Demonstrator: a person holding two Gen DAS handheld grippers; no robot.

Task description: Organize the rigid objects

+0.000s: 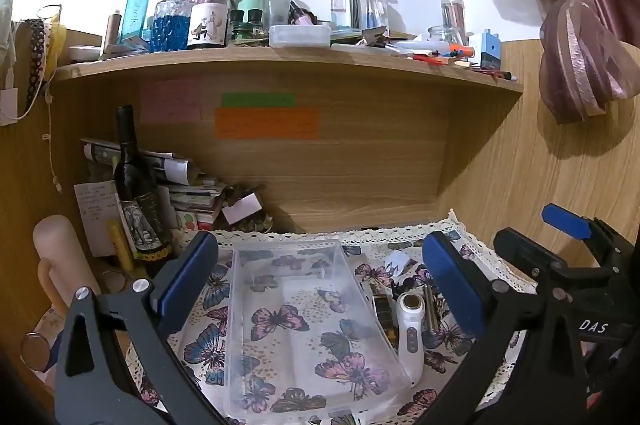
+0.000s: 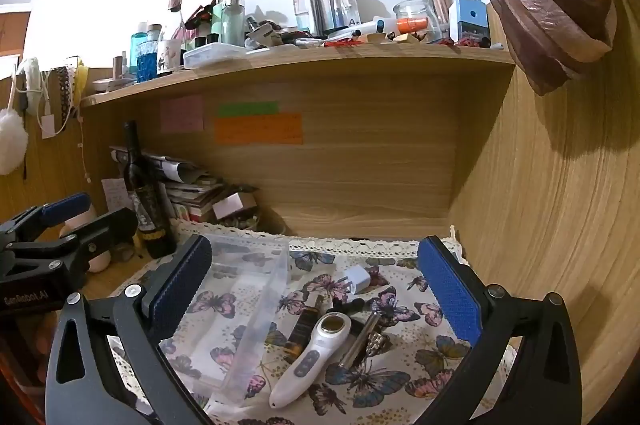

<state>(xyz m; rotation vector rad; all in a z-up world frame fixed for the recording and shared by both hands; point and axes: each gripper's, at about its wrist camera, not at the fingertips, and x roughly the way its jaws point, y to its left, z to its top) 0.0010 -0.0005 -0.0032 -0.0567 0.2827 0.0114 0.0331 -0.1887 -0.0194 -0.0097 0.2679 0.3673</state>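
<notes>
On the butterfly-print cloth, with the clear plastic bin as the landmark, nothing looks sorted yet: the bin is empty, and every loose item lies outside it, so by my reading the whole job remains. Left of the bin stands a dark glass wine bottle, tall and glossy, with a leaning stack of papers behind it. The left gripper hangs over the bin with its jaws spread wide and nothing between its blue ribbed pads. The bin itself is a shallow, thin-walled rectangular tray, transparent enough for the cloth's print to show through its floor. Just right of the bin lies a white handheld device, smooth hard plastic, slim, with a round metallic head and grey buttons. Touching it on the bin's side is a small dark tube with gold trim; further right rests a metal rod with a knurled end, and behind them a white charger plug, boxy and matte. The right gripper is likewise fully open and empty above these pieces.
</notes>
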